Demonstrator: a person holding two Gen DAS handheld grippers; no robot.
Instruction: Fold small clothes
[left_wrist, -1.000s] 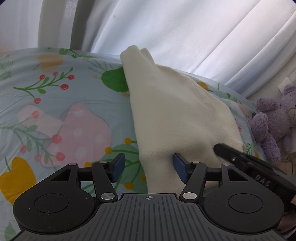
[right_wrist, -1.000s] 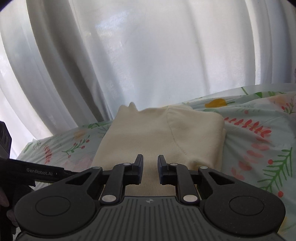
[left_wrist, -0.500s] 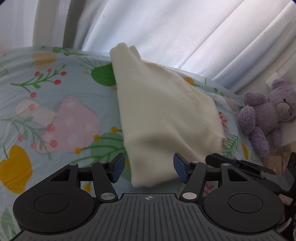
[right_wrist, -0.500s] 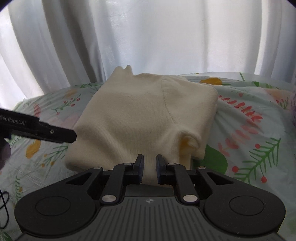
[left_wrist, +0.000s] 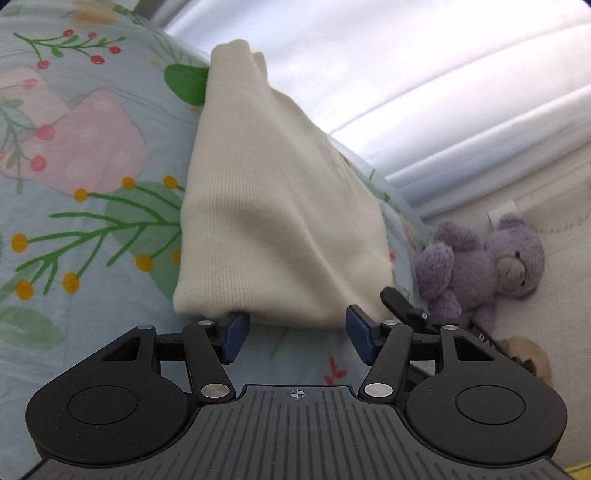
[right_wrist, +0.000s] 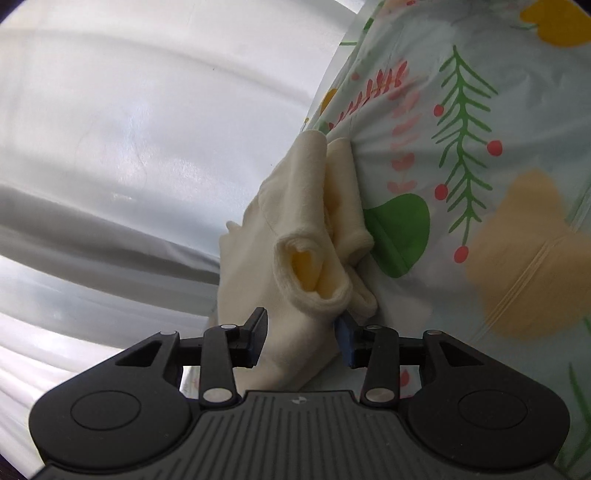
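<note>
Lying on one bedsheet (left_wrist: 92, 229): one cream sweater (left_wrist: 273, 221), one teddy bear (left_wrist: 491, 262).

One cream knit garment (left_wrist: 280, 206), folded. One floral bedsheet (left_wrist: 92, 221). One purple teddy bear (left_wrist: 491, 266). Two grippers: left gripper (left_wrist: 293, 332), right gripper (right_wrist: 303, 339). One white curtain (right_wrist: 129, 147).

Only partial white letters, unreadable, on the right tool (left_wrist: 402, 306).

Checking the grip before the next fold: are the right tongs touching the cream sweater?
Touching. In the right wrist view the sweater sits between the right tongs, its folded hem against the blue pad; the jaws have just been opening.
</note>
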